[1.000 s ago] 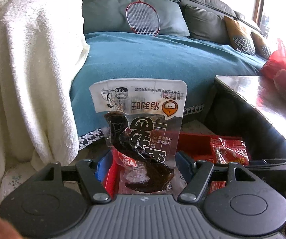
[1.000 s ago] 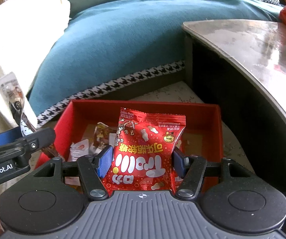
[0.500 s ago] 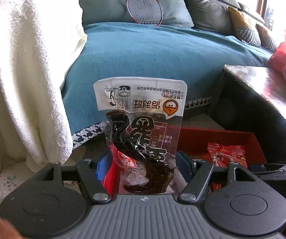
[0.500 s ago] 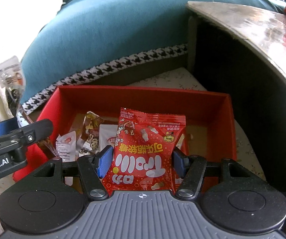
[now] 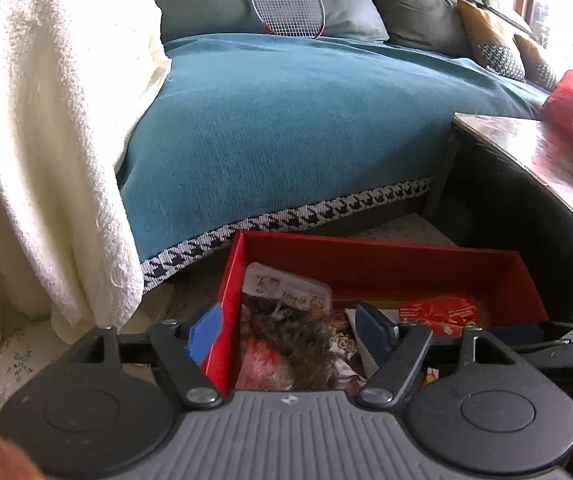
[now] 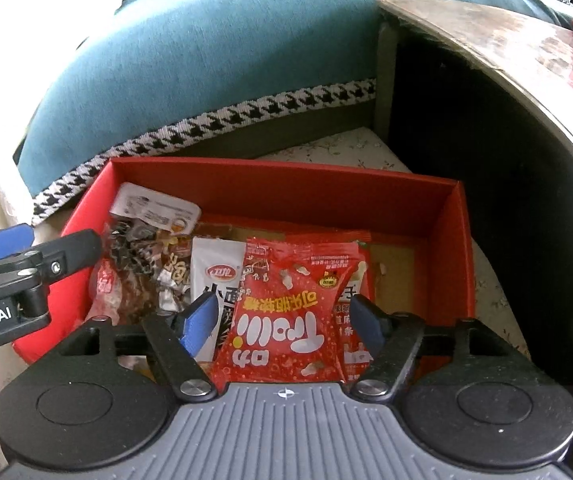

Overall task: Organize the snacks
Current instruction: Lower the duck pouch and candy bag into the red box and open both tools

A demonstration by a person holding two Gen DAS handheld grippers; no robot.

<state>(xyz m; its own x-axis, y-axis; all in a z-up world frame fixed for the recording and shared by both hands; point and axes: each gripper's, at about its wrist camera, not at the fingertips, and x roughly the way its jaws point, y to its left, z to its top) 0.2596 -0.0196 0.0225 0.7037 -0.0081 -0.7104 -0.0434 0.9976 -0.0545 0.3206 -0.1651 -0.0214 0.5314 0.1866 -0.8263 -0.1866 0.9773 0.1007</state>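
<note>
While both tools have just been opening, the red packet (image 6: 290,312) apparently lies lengthwise toward the box's (image 6: 286,184) far wall.

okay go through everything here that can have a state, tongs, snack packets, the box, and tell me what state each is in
Left tongs: open, jaws just widened, holding nothing.
Right tongs: open, jaws just widened, pads clear of the packet.
Clear seaweed packet: lying in the box, released.
Red candy packet: sealed, resting in the box.
Red box: open-topped, partly filled.
</note>
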